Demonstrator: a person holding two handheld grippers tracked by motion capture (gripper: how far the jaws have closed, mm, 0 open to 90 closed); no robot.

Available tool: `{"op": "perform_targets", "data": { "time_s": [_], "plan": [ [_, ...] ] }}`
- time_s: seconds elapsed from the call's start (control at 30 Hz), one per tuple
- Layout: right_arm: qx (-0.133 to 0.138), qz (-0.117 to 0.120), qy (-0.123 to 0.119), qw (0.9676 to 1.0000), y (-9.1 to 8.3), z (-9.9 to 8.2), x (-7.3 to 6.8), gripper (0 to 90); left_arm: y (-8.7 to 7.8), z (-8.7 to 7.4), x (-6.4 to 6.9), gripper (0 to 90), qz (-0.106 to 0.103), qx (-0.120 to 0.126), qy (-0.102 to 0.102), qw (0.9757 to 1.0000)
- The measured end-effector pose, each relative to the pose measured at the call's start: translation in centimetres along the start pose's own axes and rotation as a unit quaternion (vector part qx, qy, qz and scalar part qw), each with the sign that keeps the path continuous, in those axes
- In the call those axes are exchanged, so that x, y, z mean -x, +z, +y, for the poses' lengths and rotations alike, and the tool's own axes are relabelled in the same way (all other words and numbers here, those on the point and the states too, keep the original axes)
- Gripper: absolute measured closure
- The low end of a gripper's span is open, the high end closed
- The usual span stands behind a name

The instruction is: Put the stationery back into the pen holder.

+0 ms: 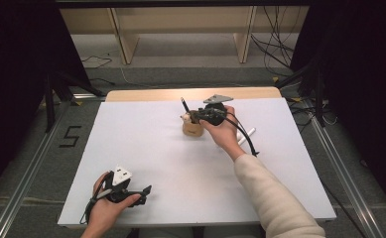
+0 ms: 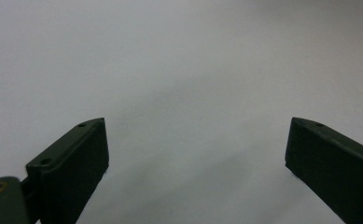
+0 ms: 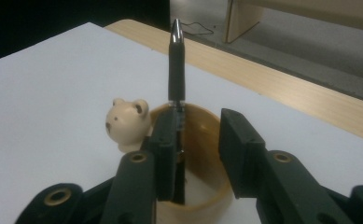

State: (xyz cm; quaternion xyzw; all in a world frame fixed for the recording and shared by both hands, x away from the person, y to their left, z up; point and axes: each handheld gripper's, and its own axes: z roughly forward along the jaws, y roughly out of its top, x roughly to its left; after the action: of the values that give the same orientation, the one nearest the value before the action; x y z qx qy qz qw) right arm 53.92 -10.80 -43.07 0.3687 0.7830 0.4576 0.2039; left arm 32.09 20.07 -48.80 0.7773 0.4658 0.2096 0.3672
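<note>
Right gripper (image 3: 195,154) hovers over the bear-headed wooden cup (image 3: 207,186), jaws partly parted; the black pen (image 3: 176,65) stands inside, seemingly touching one pad. Left gripper (image 2: 195,154) rests wide open, well apart.

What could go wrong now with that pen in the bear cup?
The right gripper has its jaws down inside the cup beside the pen; pulling out crooked could snag the pen or tip the cup. The white pen lies close by the forearm, so a sweep back may roll it away.
</note>
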Motion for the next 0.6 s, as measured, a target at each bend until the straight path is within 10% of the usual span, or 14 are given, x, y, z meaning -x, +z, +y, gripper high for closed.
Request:
{"op": "perform_targets", "data": {
  "time_s": [0.6],
  "plan": [
    [-0.049, -0.036, 0.008, 0.9981, -7.2, -2.4, 4.9, 56.4, 0.1, 0.1, 0.2, 7.3, 0.001, -0.001, 0.004, 1.0]
  ]
}}
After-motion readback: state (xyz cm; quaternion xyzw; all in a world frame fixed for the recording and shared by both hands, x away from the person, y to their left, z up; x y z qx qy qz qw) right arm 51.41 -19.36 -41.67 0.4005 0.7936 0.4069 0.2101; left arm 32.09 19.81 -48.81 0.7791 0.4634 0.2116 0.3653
